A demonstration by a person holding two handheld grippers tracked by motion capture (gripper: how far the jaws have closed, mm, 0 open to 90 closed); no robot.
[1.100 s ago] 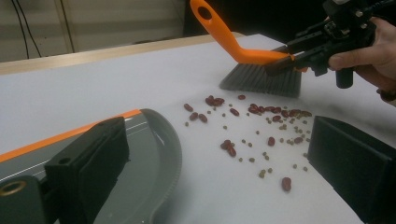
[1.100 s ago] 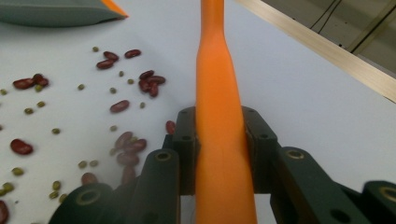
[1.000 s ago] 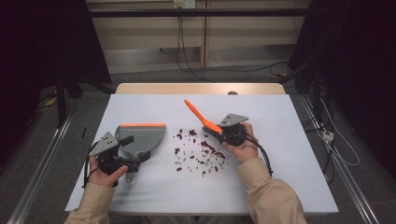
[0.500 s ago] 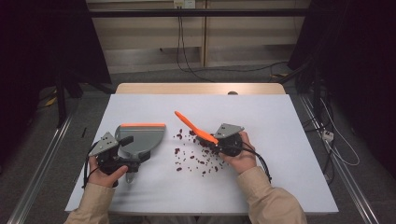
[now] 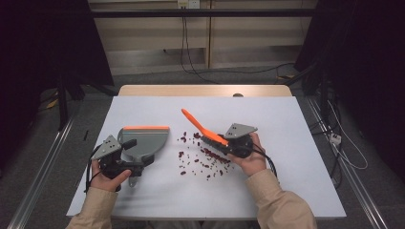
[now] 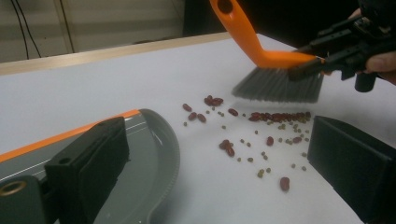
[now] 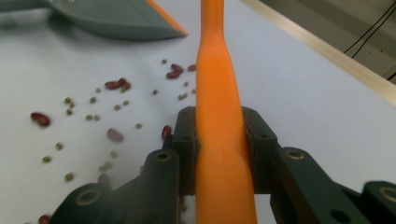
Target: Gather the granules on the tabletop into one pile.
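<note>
On the white table (image 5: 296, 143) lies a grey dustpan (image 5: 145, 138) with an orange front edge, left of centre. My left gripper (image 5: 133, 153) sits at its near end, open; in the left gripper view (image 6: 217, 140) the jaws stand wide apart, one over the dustpan (image 6: 149, 158). My right gripper (image 5: 220, 143) is shut on an orange brush (image 5: 193, 121), clamping its handle (image 7: 219, 93). The grey bristles (image 6: 280, 86) hang just above a row of red and small green beans (image 6: 275, 116). Beans (image 5: 203, 160) lie scattered between dustpan and brush.
The table's far edge has a wooden strip (image 5: 205, 90). Cables (image 5: 344, 138) trail on the floor to the right. Bare table surface lies right of the right hand and along the near edge.
My right gripper has carried the brush left and toward the person, bringing the bristles down to the beans. The left gripper and dustpan have stayed put.
</note>
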